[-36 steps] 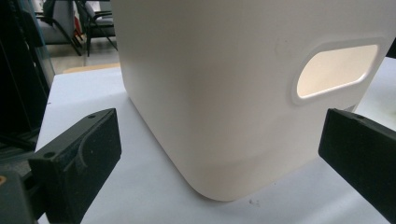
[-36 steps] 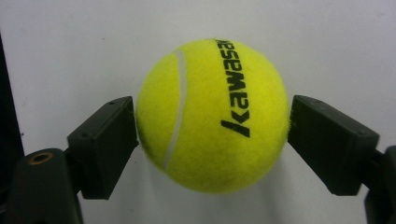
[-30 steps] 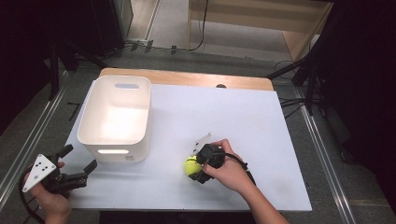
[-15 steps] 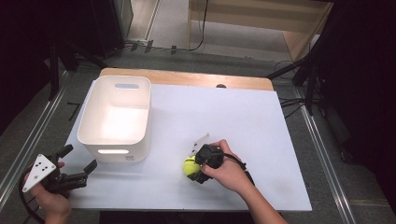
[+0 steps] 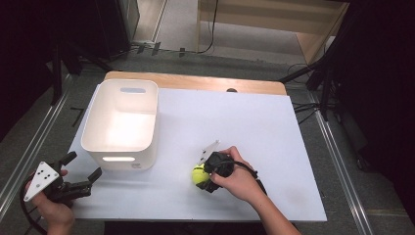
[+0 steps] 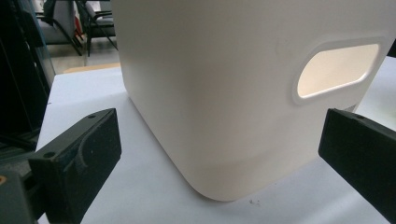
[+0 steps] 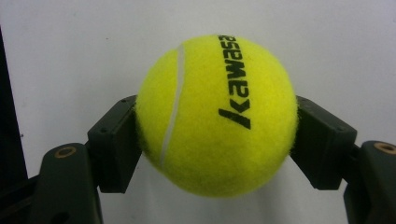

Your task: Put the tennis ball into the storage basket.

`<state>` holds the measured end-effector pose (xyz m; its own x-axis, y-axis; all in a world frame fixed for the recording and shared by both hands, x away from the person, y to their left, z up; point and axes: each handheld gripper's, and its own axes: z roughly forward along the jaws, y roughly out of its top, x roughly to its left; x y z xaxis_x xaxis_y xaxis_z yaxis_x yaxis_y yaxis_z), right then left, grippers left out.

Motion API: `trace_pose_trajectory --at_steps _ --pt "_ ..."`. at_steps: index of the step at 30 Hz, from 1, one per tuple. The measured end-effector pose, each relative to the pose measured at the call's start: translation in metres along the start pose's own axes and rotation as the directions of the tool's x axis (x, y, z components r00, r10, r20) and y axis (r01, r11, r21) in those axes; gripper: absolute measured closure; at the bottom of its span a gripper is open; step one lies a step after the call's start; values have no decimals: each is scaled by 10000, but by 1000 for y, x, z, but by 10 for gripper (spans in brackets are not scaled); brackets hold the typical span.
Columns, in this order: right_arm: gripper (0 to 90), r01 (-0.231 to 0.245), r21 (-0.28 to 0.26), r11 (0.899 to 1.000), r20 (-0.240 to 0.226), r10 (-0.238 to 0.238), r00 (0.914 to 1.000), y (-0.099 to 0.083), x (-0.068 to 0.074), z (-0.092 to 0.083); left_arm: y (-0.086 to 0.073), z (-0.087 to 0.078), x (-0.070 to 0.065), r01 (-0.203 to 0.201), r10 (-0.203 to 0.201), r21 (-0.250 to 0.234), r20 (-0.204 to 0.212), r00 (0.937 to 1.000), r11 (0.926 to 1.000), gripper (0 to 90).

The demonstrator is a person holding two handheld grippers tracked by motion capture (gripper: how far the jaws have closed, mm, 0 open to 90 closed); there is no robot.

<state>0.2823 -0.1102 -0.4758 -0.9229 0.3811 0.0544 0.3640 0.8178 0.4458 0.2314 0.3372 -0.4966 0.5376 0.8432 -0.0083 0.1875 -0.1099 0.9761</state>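
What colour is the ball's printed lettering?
Black, on the yellow tennis ball; clearest in the right gripper view.

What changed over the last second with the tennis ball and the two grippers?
Nothing visibly moved. The right gripper stays shut on the tennis ball at the same spot on the white table, and the left gripper still hovers open at the near corner of the white bin.

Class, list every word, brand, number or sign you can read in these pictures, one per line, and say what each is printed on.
"kawasa": black print on the yellow tennis ball clamped in the right gripper; the word runs on round the ball's curve, so any further letters are hidden.
White bin: no text readable.
Left gripper: no text on its open jaws.
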Motion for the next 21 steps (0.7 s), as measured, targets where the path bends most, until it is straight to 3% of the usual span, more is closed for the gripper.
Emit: trace_pose_trajectory --at_steps 21 --pt "237 49 -190 9998 -100 -51 9999 10 -2 -15 0 0 0 30 -30 -23 17 10000 10000 0"
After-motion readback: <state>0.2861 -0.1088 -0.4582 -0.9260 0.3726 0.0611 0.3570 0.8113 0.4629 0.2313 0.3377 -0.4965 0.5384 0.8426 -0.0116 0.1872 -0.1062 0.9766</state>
